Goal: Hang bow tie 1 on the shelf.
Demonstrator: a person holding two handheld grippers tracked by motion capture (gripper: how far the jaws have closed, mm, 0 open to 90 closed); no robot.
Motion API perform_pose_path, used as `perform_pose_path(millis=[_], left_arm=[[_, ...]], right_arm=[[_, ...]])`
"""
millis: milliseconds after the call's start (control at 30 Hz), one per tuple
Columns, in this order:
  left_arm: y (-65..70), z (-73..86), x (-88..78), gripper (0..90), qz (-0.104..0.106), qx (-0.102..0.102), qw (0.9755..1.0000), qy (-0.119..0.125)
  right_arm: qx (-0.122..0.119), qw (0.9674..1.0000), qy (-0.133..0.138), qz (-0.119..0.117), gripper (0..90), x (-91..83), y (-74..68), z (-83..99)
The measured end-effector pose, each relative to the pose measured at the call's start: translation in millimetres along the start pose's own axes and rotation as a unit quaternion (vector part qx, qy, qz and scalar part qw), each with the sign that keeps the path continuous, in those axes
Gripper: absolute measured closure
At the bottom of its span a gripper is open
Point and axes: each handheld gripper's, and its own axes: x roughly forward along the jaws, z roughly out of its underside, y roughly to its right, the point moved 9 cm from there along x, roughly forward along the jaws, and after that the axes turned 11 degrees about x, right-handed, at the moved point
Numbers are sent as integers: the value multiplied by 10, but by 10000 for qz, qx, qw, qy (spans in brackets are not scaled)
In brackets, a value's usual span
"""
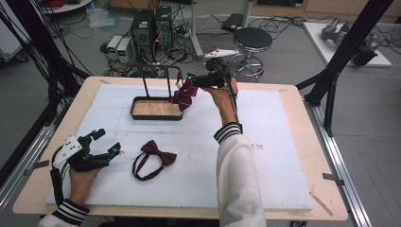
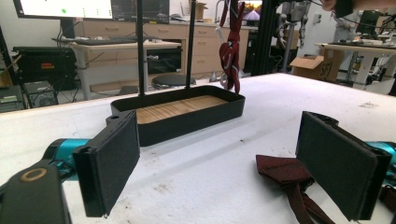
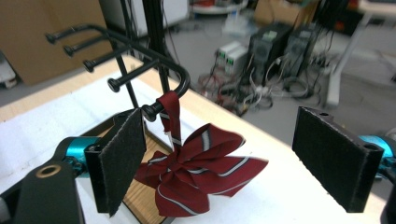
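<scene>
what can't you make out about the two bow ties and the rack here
- Plain bow tie, left gripper view: cut off by the bottom edge and the pad of the left tool.
- Striped bow tie, right gripper view: left side behind the pad.
- Rack, high view: pegs too small to count.

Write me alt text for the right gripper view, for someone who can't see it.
A striped red bow tie hangs by its strap from the nearest peg of a black rack, between the open jaws of the right gripper, which do not touch it. Under the rack sits its wood-floored black tray on a white table.
</scene>
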Motion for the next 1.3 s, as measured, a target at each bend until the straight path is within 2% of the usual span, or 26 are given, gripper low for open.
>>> perform_pose_path(millis=[33, 67, 100, 200, 233, 300, 333, 433, 467, 533, 567, 600, 633, 667, 1033, 1167, 1300], left_arm=[[-1, 0, 0, 140, -1, -1, 10000, 1], [0, 0, 0, 140, -1, 2, 10000, 1], [0, 0, 1, 140, -3, -1, 10000, 1], [0, 0, -1, 140, -4, 0, 10000, -10], [0, 0, 0, 140, -7, -5, 10000, -3], [2, -1, 1, 140, -7, 1, 10000, -2], [3, 0, 0, 140, -7, 9, 10000, -7], [6, 0, 0, 140, -1, 19, 10000, -8], [5, 0, 0, 139, 2, 24, 10000, -11], [5, -1, 0, 140, -2, 11, 10000, -5], [5, 0, 2, 140, -5, 11, 10000, -5], [4, 1, 0, 140, -1, 25, 10000, -15], [5, 0, 2, 140, -5, 9, 10000, -9], [3, 0, 1, 140, -8, 9, 10000, -7], [-13, 9, 13, 140, 10, -67, 10000, -65], [-14, 12, 14, 139, 18, -76, 9999, -82], [-17, 10, 13, 140, 24, -106, 9999, -72]], right_arm=[[-7, 10000, 79, 14, 172, -45, 14, 8], [2, 10000, 61, 9, 171, -94, 37, 34], [67, 9999, -76, -42, 160, -147, 66, 71], [110, 9999, -85, -55, 150, -289, 114, 69], [115, 9999, -17, -58, 151, -346, 116, 50], [-12, 9995, 326, -24, 168, -477, 110, 14], [-79, 9991, 410, 5, 168, -546, 109, 30], [-72, 9998, 160, -65, 135, -662, 121, 112], [-52, 9998, 187, -99, 137, -727, 125, 116], [-171, 9982, 577, -65, 168, -868, 116, 106], [-180, 9981, 592, -50, 165, -914, 112, 120], [-217, 9986, 476, -67, 157, -959, 115, 148], [-221, 9984, 509, -41, 160, -1012, 121, 162], [-247, 9974, 670, 1, 164, -1072, 133, 165], [-138, 9944, 1048, 51, 163, -1601, 166, 506], [-105, 9926, 1208, 74, 163, -1748, 158, 679], [-69, 9892, 1455, 146, 162, -1867, 136, 839]])
